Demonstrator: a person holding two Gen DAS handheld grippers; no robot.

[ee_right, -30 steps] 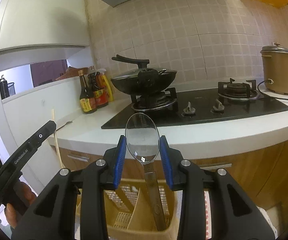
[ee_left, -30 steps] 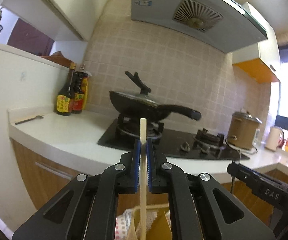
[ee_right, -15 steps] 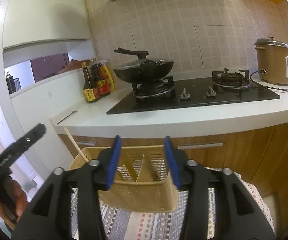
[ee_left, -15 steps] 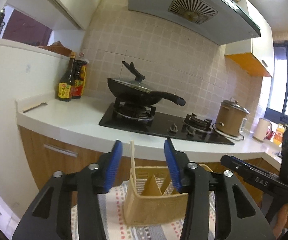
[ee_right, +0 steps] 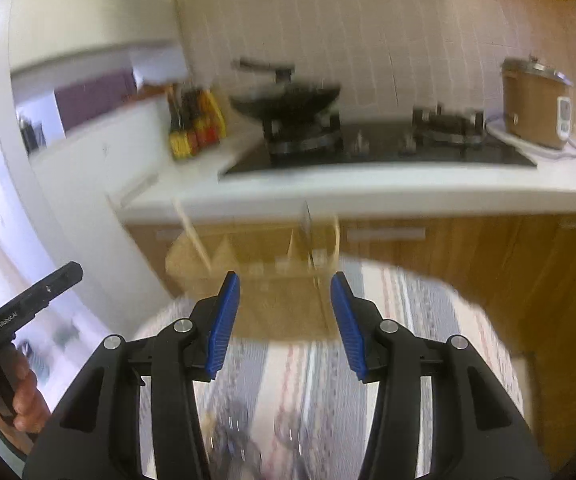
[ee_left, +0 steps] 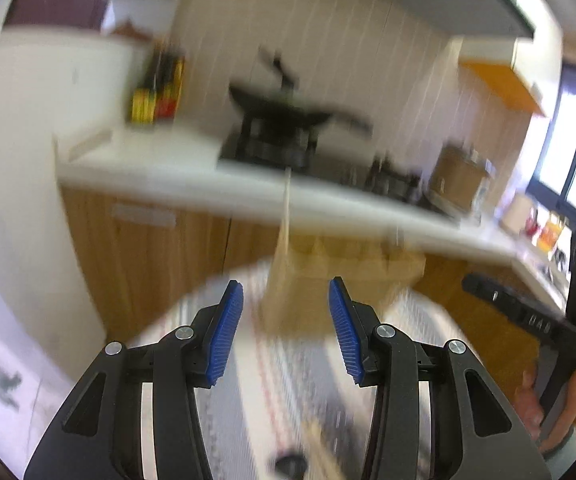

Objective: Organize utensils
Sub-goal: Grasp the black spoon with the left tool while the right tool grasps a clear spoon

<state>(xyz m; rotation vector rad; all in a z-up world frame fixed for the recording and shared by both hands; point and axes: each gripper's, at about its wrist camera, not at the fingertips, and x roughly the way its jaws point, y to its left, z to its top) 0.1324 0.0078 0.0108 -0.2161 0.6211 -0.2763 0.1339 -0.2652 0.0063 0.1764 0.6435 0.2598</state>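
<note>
A tan utensil basket [ee_left: 328, 280] with dividers stands on a striped cloth [ee_left: 247, 380]; both views are motion-blurred. A wooden chopstick [ee_left: 286, 216] stands upright in its left compartment, leaning left in the right wrist view, chopstick [ee_right: 193, 236]. A metal spoon [ee_right: 308, 236] stands in the right part of the basket [ee_right: 271, 300]. My left gripper [ee_left: 285, 282] is open just short of the basket, nothing between its blue pads. My right gripper [ee_right: 285, 275] is also open and empty, equally near the basket. Blurred loose utensils [ee_right: 239, 432] lie on the cloth below the fingers.
Behind the basket runs a white counter [ee_right: 368, 188] over wooden cabinets, with a black wok [ee_right: 288, 96] on the stove, sauce bottles [ee_right: 195, 128] and a rice cooker [ee_right: 536, 104]. A hand [ee_right: 23, 400] holds the left gripper at that view's left edge.
The left gripper let go of the chopstick and the right let go of the spoon; both now stand in the basket. Both grippers drew back and tilted down, jaws wider.
</note>
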